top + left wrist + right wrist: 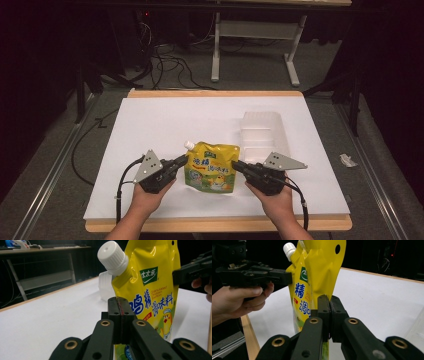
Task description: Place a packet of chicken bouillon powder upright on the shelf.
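A glossy yellow pouch (212, 167) of flexible, crinkled film is sitting near the front middle of the desk (150, 125), whose top is a flat, matte white sheet with a wooden edge. The pouch is roughly rectangular with blue and green print, a punched round hole near one top corner, and a ribbed white screw cap (189, 145) on a slanted spout at the other. In the high view its long axis is running from near edge to far edge, the cap pointing away from the person and slightly left; in the gripper views it is standing close to upright, its top end raised. The left gripper (181, 161), black hard plastic with brass-coloured pivots, is meeting the pouch's left edge below the spout, and in the left gripper view its jaws are pressed together on that edge of the film. The right gripper (238, 165) is doing the same at the right edge, jaws closed on the seam. A clear, moulded plastic tray (262, 132) with shallow compartments is lying just behind and right of the pouch, on the white sheet.
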A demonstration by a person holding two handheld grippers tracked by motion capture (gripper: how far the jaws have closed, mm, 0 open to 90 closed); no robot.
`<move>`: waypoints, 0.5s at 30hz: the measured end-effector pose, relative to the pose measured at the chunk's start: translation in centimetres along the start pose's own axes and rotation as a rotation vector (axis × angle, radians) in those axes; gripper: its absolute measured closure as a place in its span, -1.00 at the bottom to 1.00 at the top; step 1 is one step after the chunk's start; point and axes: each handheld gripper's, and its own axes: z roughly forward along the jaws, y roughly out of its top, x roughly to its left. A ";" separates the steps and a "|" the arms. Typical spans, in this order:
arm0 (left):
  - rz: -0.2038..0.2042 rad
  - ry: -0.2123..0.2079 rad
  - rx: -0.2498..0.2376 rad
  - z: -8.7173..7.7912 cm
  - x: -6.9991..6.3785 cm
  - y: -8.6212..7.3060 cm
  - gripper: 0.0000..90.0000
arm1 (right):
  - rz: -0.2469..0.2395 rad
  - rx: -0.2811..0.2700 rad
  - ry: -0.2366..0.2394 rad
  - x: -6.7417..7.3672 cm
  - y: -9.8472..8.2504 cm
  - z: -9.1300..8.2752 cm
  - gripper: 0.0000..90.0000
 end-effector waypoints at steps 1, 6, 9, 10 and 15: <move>0.001 0.001 0.003 -0.1 0.0 -0.1 1.00 | -0.001 0.001 0.003 0.0 -0.1 0.0 0.99; -0.001 0.011 0.014 -0.5 0.3 -0.3 1.00 | -0.013 0.020 0.011 0.3 -0.5 0.3 0.96; 0.002 0.010 0.016 -0.6 0.3 -0.3 1.00 | -0.023 0.021 0.017 0.5 -0.5 0.4 0.93; 0.000 0.011 0.015 -0.7 0.3 -0.3 1.00 | -0.028 0.020 0.024 0.6 -0.5 0.4 0.92; -0.001 0.008 0.013 -0.8 0.3 -0.3 1.00 | -0.023 0.029 0.059 0.7 -0.7 0.6 0.67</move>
